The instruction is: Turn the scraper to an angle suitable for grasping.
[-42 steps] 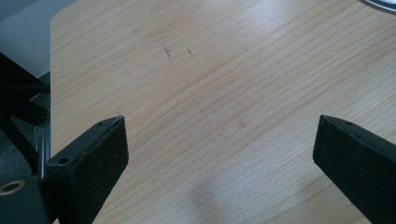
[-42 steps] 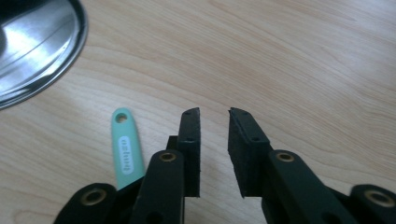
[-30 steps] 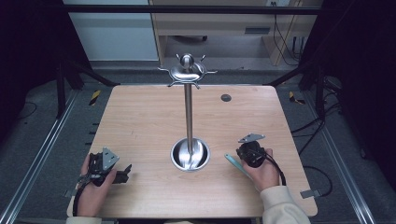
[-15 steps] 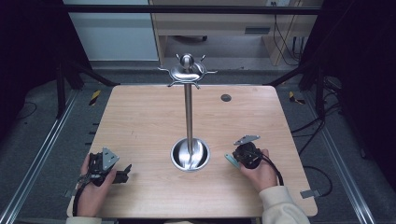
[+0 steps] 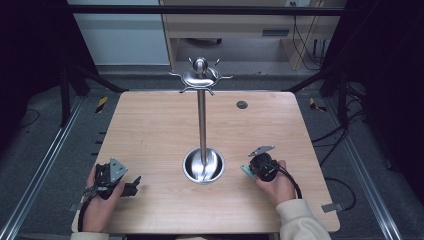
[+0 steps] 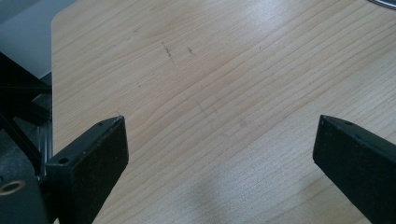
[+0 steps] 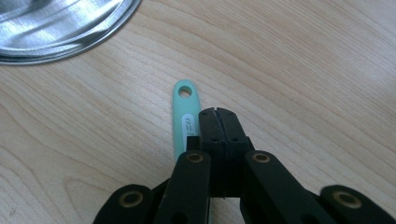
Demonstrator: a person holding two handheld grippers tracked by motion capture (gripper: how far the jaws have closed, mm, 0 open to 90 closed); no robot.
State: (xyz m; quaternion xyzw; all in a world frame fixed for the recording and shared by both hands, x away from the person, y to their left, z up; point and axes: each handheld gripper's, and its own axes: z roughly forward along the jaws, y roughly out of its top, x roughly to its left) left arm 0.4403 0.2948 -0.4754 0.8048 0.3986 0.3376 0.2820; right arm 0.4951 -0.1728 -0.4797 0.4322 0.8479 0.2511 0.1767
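Moving a little toward the middle since a second ago, the right gripper (image 5: 248, 169) now sits closer to the shiny round base (image 5: 203, 166) of the metal stand (image 5: 201, 120). The left gripper (image 5: 131, 185) has stayed where it was, at the lower left of the high view, with a hand (image 5: 100, 200) around it.

On the right gripper view, the two black jaws are pressed together with no gap. A small mint-green handle (image 7: 183, 116) with a hole at its end lies flat on the wood, just beside the jaws and partly under them. The closed jaws do not seem to pinch it, though the lower part of the handle is hidden under the tool. The silver rim of the base (image 7: 70, 28) fills the upper left of that view, near the green tip but not touching it.

On the left gripper view, the two jaws are spread wide apart, one at the lower left and one at the lower right, with bare wooden table (image 6: 210, 93) between them.

From above, the stand rises from the middle of the table (image 5: 150, 130) and has little hooks around its top. A small dark round spot (image 5: 242, 104) sits on the wood in the upper right part of the table. The right hand (image 5: 277, 185) holds its tool at the lower right.
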